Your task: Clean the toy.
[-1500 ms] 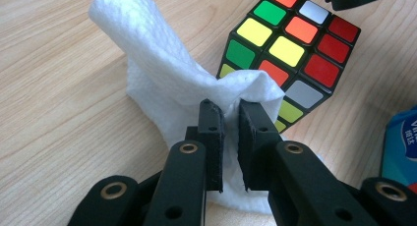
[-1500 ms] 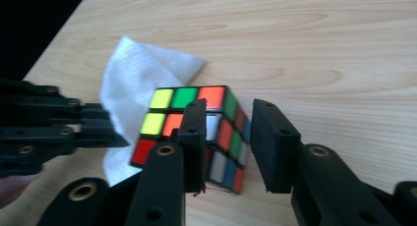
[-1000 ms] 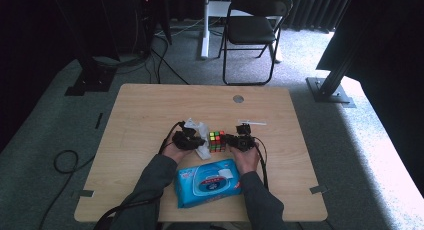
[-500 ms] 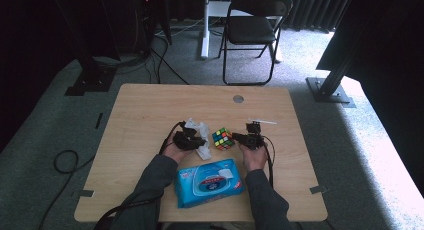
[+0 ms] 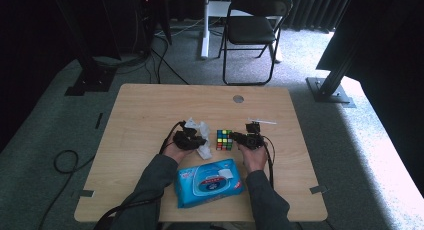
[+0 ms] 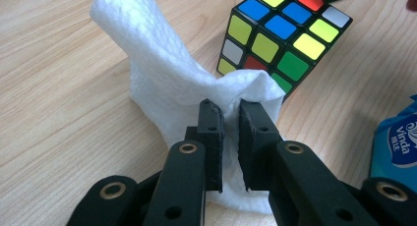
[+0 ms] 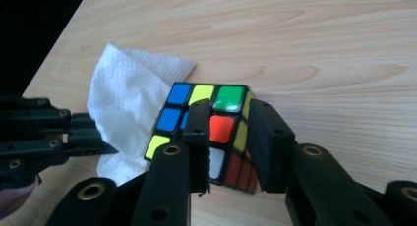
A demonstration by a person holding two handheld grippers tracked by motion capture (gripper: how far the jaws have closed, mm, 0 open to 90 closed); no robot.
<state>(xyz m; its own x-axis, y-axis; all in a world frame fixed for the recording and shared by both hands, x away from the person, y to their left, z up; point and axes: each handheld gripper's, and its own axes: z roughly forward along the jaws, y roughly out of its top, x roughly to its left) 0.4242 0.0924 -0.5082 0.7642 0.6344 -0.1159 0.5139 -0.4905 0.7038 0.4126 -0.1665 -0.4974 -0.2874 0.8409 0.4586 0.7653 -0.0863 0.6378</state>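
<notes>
My left gripper (image 6: 231,123) is shut on a crumpled white wipe (image 6: 162,73), which stands up from the table around its jaws. Just right of it rests a Rubik's cube (image 5: 225,139), touching the wipe (image 5: 204,135). From the right, my right gripper (image 7: 228,113) has its jaws closed on the near corner of the cube (image 7: 179,96), an orange sticker showing between them. In the high view the left gripper (image 5: 199,140) and right gripper (image 5: 239,137) flank the cube at mid-table.
A blue pack of wet wipes (image 5: 210,182) lies between the forearms near the front edge of the wooden table (image 5: 150,110). A round hole (image 5: 238,98) sits near the table's far edge. A folding chair (image 5: 252,25) stands beyond it.
The cube has shifted slightly right and turned, along with the right gripper. The left gripper and its wipe have stayed put.
</notes>
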